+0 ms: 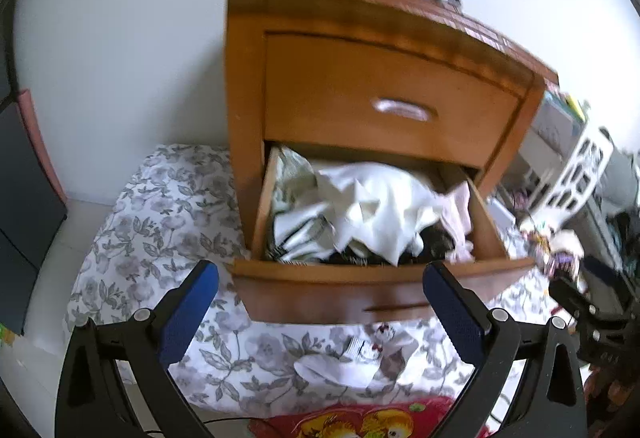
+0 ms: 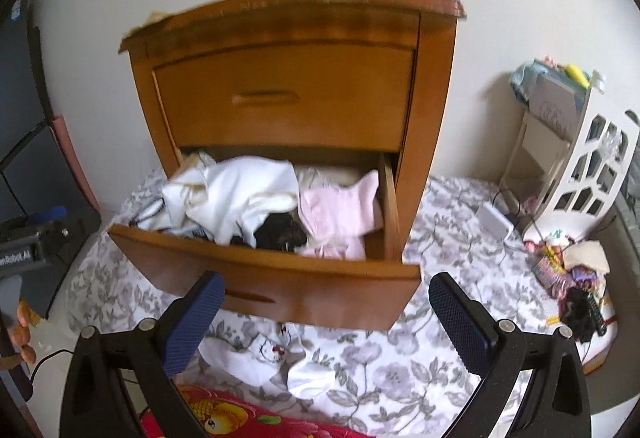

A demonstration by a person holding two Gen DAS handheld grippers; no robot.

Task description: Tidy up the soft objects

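At far left a dark cabinet [image 1: 24,206] stands by the wall; a floral sheet [image 1: 160,222] covers the floor, and on it stands a wooden nightstand [image 1: 360,22] with its top drawer [image 1: 384,106] closed and its bottom drawer [image 1: 360,278] pulled out; inside lies a heap of clothes, a white garment [image 1: 380,206] uppermost, a pink garment [image 2: 340,214] at the right end, something dark [image 2: 280,234] between them.

Both grippers are held back from the drawer front; the left gripper [image 1: 320,310] has its fingers spread wide and empty, and the right gripper [image 2: 324,318] likewise, fingers apart with nothing between them; below both, on the sheet just in front of the drawer, lie small white socks [image 2: 276,358] with a printed motif; a red printed cloth [image 2: 240,414] shows at the bottom edge; at far right, a white openwork rack [image 2: 592,166] and a small pile of oddments [image 2: 568,270].

The step in hand looks like the approach, with no grasp made yet; the next move probably calls for lowering one gripper onto a sock, pinching a fold without snagging the sheet, then lifting it over the drawer's front into the heap.
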